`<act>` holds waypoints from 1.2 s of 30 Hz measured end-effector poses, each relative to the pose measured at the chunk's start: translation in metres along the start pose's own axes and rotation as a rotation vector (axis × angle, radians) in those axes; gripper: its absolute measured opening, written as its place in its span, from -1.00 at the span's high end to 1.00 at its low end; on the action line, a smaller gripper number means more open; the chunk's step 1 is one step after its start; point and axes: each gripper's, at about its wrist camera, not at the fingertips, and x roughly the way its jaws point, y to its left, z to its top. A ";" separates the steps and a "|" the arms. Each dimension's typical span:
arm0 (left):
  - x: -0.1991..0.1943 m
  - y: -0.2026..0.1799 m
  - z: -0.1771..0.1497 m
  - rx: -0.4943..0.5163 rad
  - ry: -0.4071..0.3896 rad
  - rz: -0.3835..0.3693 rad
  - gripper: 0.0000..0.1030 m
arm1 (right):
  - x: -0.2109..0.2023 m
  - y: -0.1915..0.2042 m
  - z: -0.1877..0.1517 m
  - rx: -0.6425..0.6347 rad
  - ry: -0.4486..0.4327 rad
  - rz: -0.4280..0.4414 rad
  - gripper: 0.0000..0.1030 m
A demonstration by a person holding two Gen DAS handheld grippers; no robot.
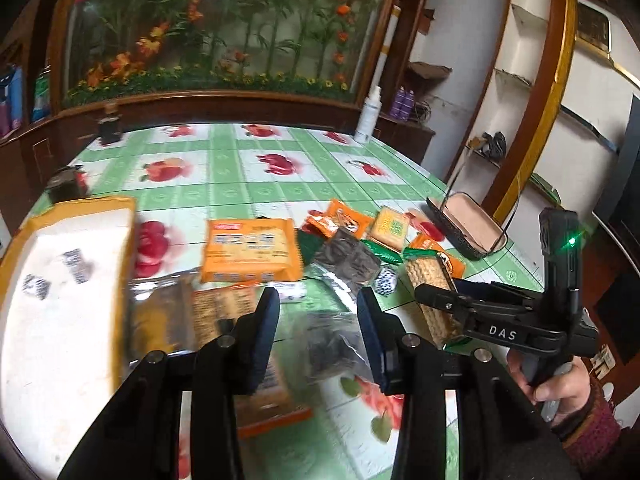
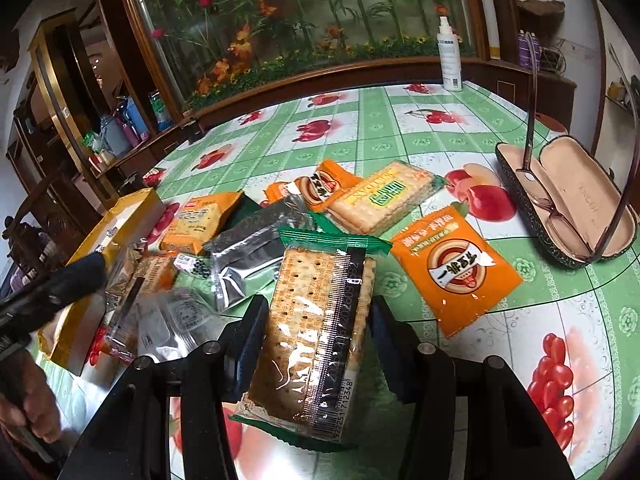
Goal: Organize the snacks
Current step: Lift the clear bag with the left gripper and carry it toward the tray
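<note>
Several snack packets lie in a loose pile on the green fruit-print tablecloth (image 1: pixel 248 172). My right gripper (image 2: pixel 316 340) is shut on a clear cracker packet with green ends (image 2: pixel 316 336), lifted over the pile; it also shows in the left wrist view (image 1: pixel 434 300). My left gripper (image 1: pixel 318 320) is open and empty above a clear packet of dark snack (image 1: pixel 328 344) and an orange packet (image 1: pixel 264 380). A yellow-rimmed white box (image 1: pixel 60 300) stands at the left, with a few small wrapped pieces (image 1: pixel 76 266) inside. Another orange biscuit packet (image 1: pixel 250 250) lies mid-table.
An open glasses case (image 2: pixel 568 208) with glasses rests at the right edge of the table. A white spray bottle (image 2: pixel 450 56) stands at the far edge. Dark jars (image 1: pixel 66 184) stand at the far left. A wooden cabinet with a floral panel (image 1: pixel 224 28) backs the table.
</note>
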 end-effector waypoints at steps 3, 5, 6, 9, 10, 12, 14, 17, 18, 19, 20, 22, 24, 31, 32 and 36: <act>-0.004 0.012 -0.004 -0.016 0.041 -0.009 0.24 | -0.004 0.001 0.001 0.017 -0.022 0.000 -0.08; -0.002 0.015 -0.009 -0.012 0.081 -0.018 0.10 | -0.004 -0.003 0.001 0.050 -0.023 0.013 -0.08; 0.000 0.016 -0.012 -0.012 0.102 -0.015 -0.01 | -0.003 -0.004 0.001 0.060 -0.019 0.019 -0.08; 0.007 0.020 -0.018 -0.041 0.127 -0.039 -0.17 | -0.005 -0.006 0.000 0.060 -0.024 0.005 -0.08; 0.011 0.021 -0.019 -0.049 0.143 -0.053 -0.17 | -0.006 -0.007 0.000 0.065 -0.027 0.010 -0.08; 0.024 0.018 -0.021 -0.064 0.180 -0.072 -0.29 | -0.006 -0.009 0.000 0.070 -0.027 0.017 -0.08; 0.033 0.012 -0.023 -0.077 0.210 -0.096 -0.37 | -0.007 -0.009 0.000 0.072 -0.028 0.018 -0.08; 0.040 -0.003 -0.022 -0.084 0.219 -0.120 -0.55 | -0.008 -0.009 0.000 0.068 -0.032 0.015 -0.08; 0.043 -0.009 -0.021 -0.070 0.219 -0.095 -0.62 | -0.009 -0.010 0.000 0.071 -0.035 0.018 -0.08; 0.048 -0.016 -0.020 -0.049 0.221 -0.052 -0.67 | -0.010 -0.011 0.000 0.074 -0.036 0.025 -0.08; 0.053 -0.019 -0.019 -0.036 0.224 -0.029 -0.67 | -0.010 -0.012 -0.001 0.077 -0.036 0.030 -0.08; 0.067 -0.027 -0.018 -0.015 0.254 -0.021 -0.67 | -0.011 -0.011 -0.001 0.075 -0.035 0.034 -0.08; 0.080 -0.035 -0.019 0.016 0.291 0.002 -0.70 | -0.011 -0.009 -0.002 0.067 -0.035 0.034 -0.08; 0.082 -0.042 -0.023 0.076 0.204 0.049 -0.36 | -0.013 -0.007 -0.002 0.059 -0.040 0.037 -0.08; 0.081 -0.043 -0.022 0.083 0.198 0.049 -0.27 | -0.013 -0.007 -0.002 0.058 -0.038 0.037 -0.08; 0.077 -0.043 -0.023 0.089 0.184 0.052 -0.16 | -0.014 -0.006 -0.003 0.058 -0.040 0.032 -0.08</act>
